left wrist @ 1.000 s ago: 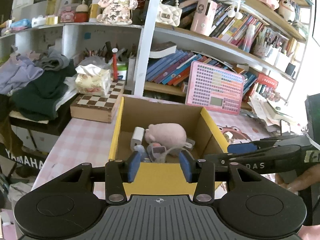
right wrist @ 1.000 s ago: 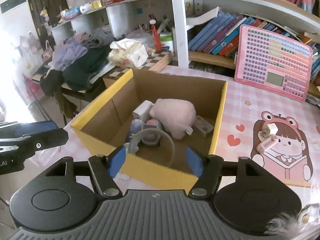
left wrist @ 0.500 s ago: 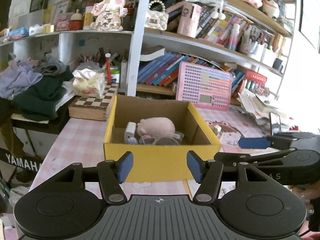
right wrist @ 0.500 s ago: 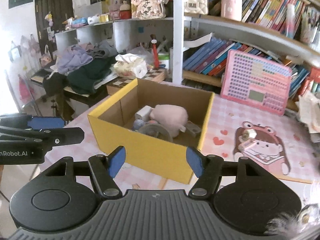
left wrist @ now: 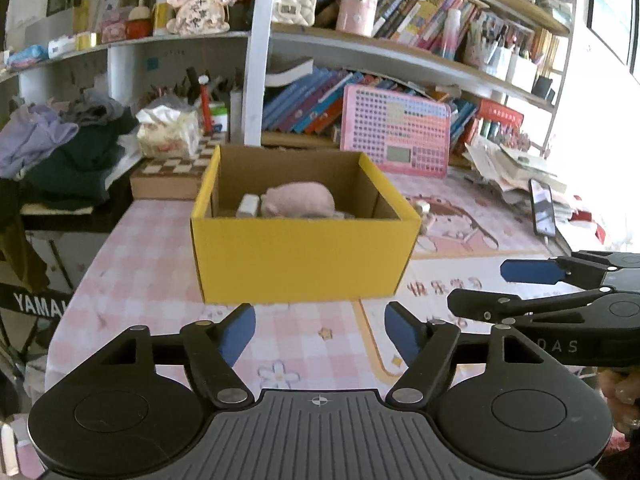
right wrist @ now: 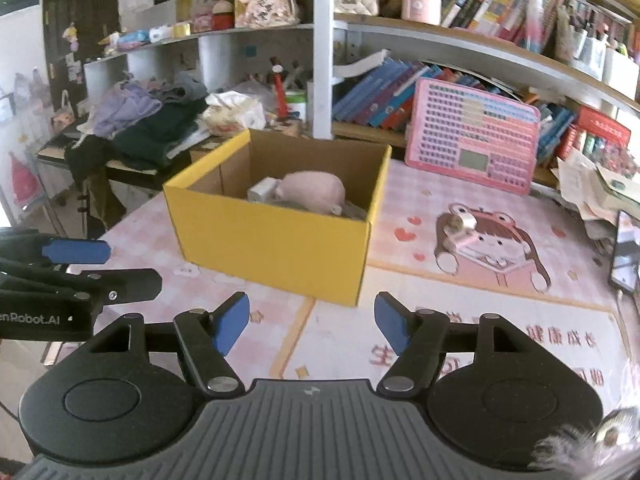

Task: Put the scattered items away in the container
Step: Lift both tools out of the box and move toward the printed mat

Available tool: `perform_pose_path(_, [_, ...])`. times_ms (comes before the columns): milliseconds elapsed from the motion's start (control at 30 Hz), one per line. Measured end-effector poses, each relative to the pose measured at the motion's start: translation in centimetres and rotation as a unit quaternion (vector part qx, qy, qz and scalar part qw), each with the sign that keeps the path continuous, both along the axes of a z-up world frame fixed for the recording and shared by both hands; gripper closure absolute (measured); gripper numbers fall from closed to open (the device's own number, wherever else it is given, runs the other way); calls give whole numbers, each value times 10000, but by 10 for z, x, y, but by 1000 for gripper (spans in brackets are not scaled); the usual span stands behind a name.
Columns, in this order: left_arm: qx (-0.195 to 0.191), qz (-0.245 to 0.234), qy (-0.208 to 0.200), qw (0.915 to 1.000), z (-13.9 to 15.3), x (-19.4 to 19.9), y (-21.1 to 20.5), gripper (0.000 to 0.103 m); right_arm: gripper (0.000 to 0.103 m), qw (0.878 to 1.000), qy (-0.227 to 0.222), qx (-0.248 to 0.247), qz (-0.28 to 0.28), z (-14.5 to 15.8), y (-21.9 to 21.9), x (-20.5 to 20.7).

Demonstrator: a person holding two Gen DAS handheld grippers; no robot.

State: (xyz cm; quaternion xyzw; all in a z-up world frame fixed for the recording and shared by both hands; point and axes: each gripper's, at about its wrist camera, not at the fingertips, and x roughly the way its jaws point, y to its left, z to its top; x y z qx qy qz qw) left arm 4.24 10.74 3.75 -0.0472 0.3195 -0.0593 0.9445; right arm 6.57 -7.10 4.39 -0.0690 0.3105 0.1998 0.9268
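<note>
yellow box sits beyond the open left claw.

Black keyboard edge, white print: "YAMAH", cut off.
My right black plastic gripper: "DAS".
My left black plastic gripper: "enRobot.AI".

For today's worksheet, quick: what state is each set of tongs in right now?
Left tongs: open, holding nothing; just been opening.
Right tongs: open, holding nothing.

Yellow box, pink plush inside, possibly a pig
</note>
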Motion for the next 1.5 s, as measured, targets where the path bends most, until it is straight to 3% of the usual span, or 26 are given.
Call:
perform_pose_path(667, [158, -359, 859, 9955, -30, -11, -14, 24, 21, 9973, 531, -312, -395, -25, -2, -25])
perform_pose_path(900, [83, -470, 1042, 9934, -39, -11, -16, 18, 16, 9957, 670, -394, -509, -32, -4, -26])
perform_pose_path(1500, [-19, -700, 1233, 9899, -51, 16, -38, 18, 16, 9927, 731, -559, -778, -42, -26, -7])
